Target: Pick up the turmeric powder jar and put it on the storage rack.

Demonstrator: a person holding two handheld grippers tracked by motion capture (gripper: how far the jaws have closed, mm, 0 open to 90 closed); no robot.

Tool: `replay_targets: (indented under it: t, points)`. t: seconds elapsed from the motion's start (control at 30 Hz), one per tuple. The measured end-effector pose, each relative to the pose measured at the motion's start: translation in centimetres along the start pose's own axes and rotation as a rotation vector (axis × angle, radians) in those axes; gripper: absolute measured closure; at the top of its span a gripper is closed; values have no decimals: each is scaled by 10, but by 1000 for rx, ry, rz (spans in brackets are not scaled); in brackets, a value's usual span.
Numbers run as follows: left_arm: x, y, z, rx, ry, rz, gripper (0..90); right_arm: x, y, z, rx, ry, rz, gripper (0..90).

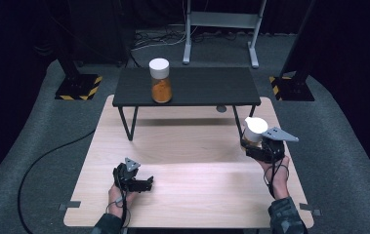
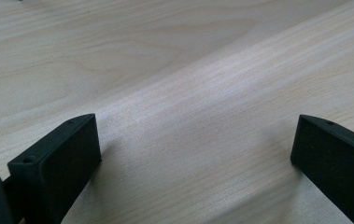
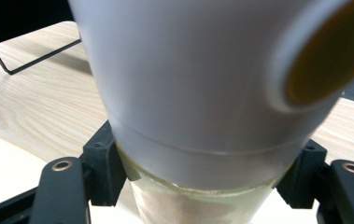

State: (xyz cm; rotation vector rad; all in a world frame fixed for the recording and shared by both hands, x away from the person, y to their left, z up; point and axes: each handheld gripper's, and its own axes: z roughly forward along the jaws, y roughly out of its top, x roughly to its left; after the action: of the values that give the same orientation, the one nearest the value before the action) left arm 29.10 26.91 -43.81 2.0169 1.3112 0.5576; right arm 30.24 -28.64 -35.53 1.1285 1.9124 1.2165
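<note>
A jar with a white lid (image 1: pixel 255 127) is held at the table's right side, just in front of the black shelf's right leg. My right gripper (image 1: pixel 252 145) is shut on it, jaws pressing the glass body just under the lid (image 3: pixel 198 84). The jar looks lifted and tilted. A second white-lidded jar with orange contents (image 1: pixel 160 80) stands upright on the black shelf (image 1: pixel 207 90), left of its middle. My left gripper (image 1: pixel 147 184) rests low at the table's front left. It is open, with only bare wood between its jaws (image 2: pixel 195 135).
The black shelf stands on thin wire legs (image 1: pixel 133 122) across the back of the wooden table (image 1: pixel 192 195). A black cable (image 1: pixel 46 163) runs over the grey floor at left. A metal stand (image 1: pixel 221 29) and striped bases (image 1: pixel 77 87) sit behind the table.
</note>
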Motion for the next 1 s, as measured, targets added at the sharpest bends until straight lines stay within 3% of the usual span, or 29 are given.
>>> replay_targets:
  t: [1.0]
  points:
    - [0, -1, 0, -2, -1, -1, 12, -3, 45, 17, -16, 47, -35, 295]
